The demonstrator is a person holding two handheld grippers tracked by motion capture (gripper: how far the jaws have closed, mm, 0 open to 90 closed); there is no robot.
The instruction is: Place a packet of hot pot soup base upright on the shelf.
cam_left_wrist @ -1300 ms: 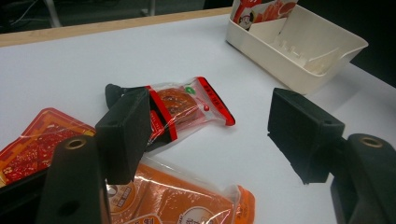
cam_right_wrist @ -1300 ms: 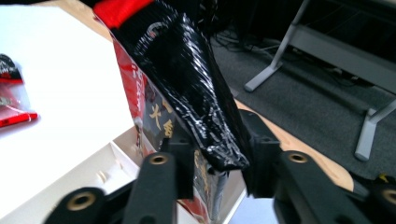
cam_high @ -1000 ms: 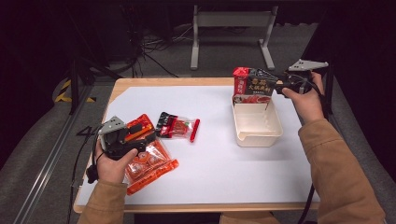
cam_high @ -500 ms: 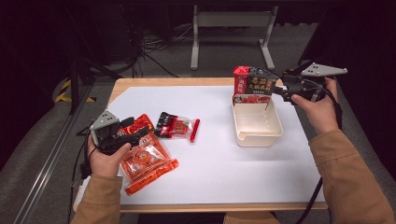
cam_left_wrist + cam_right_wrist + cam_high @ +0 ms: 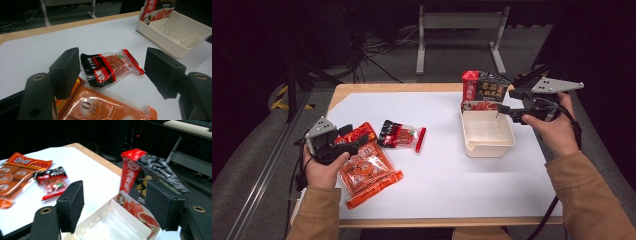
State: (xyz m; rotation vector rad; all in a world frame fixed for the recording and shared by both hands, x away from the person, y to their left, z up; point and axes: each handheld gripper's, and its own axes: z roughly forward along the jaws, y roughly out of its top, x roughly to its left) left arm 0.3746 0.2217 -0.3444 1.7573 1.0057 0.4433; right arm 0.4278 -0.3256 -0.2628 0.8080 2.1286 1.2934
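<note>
White sheeting covers most of the wooden table [image 5: 377, 89], leaving a strip of bare wood along the far and near edges. We see dark floor, cables and a metal stand beyond the far edge.

We count three snack packets and one tray. The cream tray [image 5: 488, 145] sits toward the right side of the sheet, near the far edge. The tall red-and-black packet [image 5: 484, 90] stands leaning at the tray's far end, its lower edge inside the tray. The large orange packet [image 5: 369, 172] lies flat near the left edge, and the small red-and-black packet [image 5: 401, 136] lies just beyond it, apart from the tray. Between these two groups the middle and near parts of the sheet are open.

Our left gripper [image 5: 357, 145] rests low over the far left corner of the orange packet, jaws spread and grasping nothing; in the left gripper view the small packet [image 5: 110, 66] lies ahead between the jaws. Our right gripper [image 5: 507, 102] hovers over the tray's far right corner, just beside the tall packet. Its jaws have just been opening and stand released, with nothing between the pads.
</note>
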